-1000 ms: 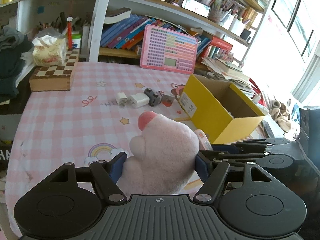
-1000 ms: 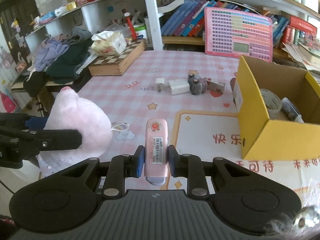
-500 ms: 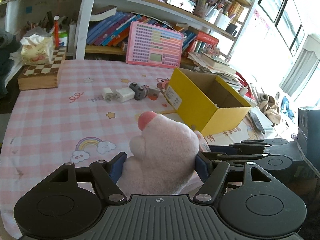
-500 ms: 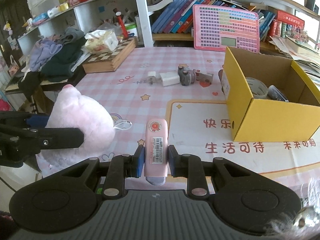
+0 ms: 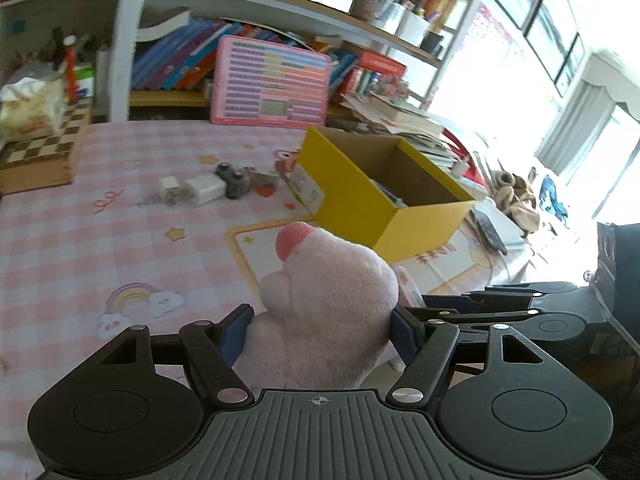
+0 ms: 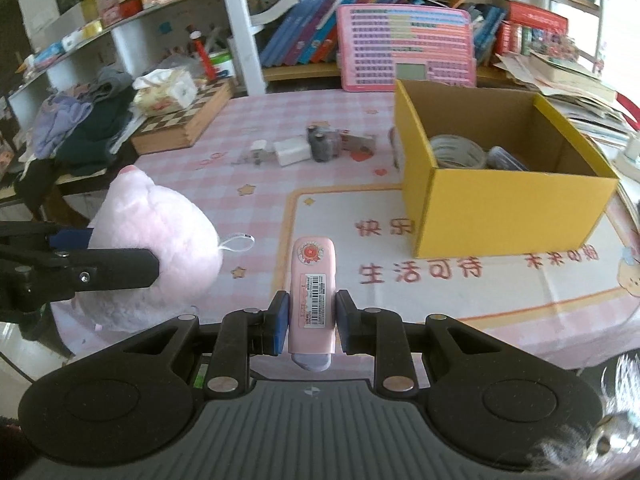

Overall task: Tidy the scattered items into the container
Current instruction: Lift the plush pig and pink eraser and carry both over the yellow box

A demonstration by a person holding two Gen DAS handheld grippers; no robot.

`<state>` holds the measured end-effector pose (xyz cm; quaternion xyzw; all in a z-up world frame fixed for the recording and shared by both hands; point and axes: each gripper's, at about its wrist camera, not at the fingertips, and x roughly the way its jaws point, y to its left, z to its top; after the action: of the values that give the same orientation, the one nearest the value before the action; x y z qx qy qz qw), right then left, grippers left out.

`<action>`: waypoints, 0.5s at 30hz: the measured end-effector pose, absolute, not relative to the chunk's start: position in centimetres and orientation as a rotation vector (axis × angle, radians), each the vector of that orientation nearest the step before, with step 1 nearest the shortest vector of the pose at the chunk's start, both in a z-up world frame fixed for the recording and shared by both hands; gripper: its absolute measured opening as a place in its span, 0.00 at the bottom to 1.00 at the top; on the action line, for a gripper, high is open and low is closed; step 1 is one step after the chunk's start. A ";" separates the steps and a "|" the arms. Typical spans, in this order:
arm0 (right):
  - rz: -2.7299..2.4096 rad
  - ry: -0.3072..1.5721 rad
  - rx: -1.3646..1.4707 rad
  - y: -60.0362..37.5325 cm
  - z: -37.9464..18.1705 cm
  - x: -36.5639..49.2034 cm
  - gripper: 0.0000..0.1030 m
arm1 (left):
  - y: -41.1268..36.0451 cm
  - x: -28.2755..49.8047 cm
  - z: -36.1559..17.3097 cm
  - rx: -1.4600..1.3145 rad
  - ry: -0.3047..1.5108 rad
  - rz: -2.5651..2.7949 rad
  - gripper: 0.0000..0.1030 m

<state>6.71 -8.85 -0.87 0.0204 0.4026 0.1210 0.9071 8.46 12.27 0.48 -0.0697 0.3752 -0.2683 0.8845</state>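
My left gripper (image 5: 322, 330) is shut on a pink plush toy (image 5: 328, 312), which bulges up between its blue pads; the same plush toy (image 6: 156, 256) shows at the left of the right wrist view. My right gripper (image 6: 310, 322) is shut on a slim pink device (image 6: 312, 292) with a barcode label. The open yellow cardboard box (image 6: 504, 208) stands ahead and to the right, with a tape roll (image 6: 456, 152) and other items inside. In the left wrist view the yellow box (image 5: 360, 196) lies beyond the plush. White chargers (image 6: 288, 152) and a grey toy (image 6: 322, 144) lie on the pink checked tablecloth (image 6: 256, 208).
A wooden chessboard box (image 6: 182, 124) with a tissue pack (image 6: 166, 92) sits at the table's far left. A pink keyboard toy (image 6: 406, 48) leans against bookshelves behind. Piled clothes (image 6: 80, 128) lie off the left edge; stacked papers (image 5: 408, 116) sit beyond the box.
Both grippers have shifted sideways with their loads, so the yellow box now sits nearer the middle of each view. Both grips are unchanged.
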 end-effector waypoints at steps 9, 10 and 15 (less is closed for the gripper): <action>0.166 0.835 0.083 -12.3 -1.0 6.0 0.23 | 8.4 9.5 0.3 -0.105 0.804 -0.643 0.70; 0.159 0.837 0.087 -12.7 -1.0 6.0 0.23 | 8.0 9.6 0.3 -0.103 0.807 -0.651 0.70; 0.131 0.847 0.095 -14.4 -1.1 5.6 0.23 | 6.0 10.2 0.1 -0.089 0.822 -0.689 0.70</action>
<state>5.65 -14.40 -1.10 0.0461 0.4104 0.0636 0.9085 10.21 5.97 0.10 -0.0425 0.3915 -0.3282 0.8586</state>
